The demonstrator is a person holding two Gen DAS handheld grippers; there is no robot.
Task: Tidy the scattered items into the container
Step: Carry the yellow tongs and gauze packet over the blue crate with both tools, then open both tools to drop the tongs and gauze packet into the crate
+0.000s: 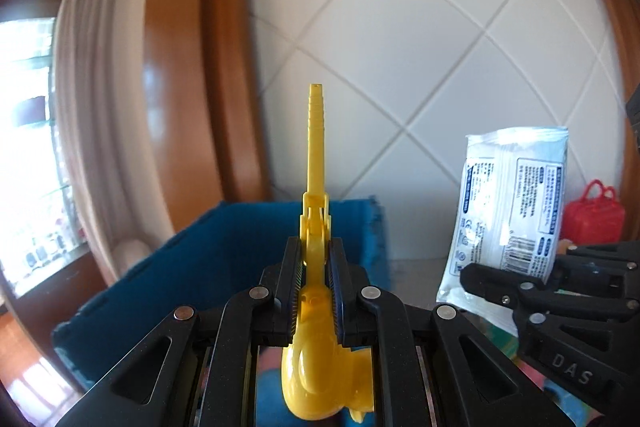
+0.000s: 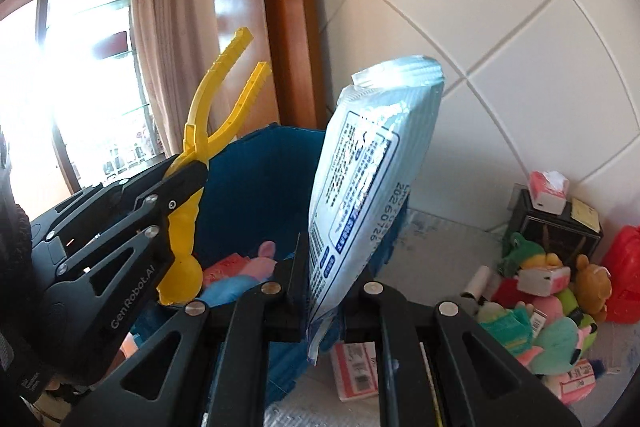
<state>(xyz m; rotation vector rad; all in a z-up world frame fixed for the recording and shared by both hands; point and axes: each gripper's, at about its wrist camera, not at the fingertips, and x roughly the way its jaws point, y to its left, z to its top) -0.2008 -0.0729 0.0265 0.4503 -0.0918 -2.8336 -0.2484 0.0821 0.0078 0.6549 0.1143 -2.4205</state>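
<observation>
A yellow plastic tong-shaped toy (image 1: 314, 147) stands upright in my left gripper (image 1: 314, 247), which is shut on its hinge part. In the right wrist view the same toy (image 2: 224, 87) and left gripper (image 2: 192, 171) hang over the near left wall of the blue container (image 2: 256, 187). My right gripper (image 2: 328, 267) is shut on the bottom edge of a pale blue and white packet (image 2: 372, 167), held upright beside the container's right wall. The left wrist view shows that packet (image 1: 508, 203) and the right gripper (image 1: 470, 279) to the right of the blue container (image 1: 224, 251).
A pink and blue plush (image 2: 244, 275) lies inside the container. A pile of plush toys (image 2: 540, 299), a red toy bag (image 2: 624, 267), a black box (image 2: 552, 231) with a tissue pack (image 2: 548, 189) and a small red-white box (image 2: 356, 367) lie to the right. A tiled wall stands behind.
</observation>
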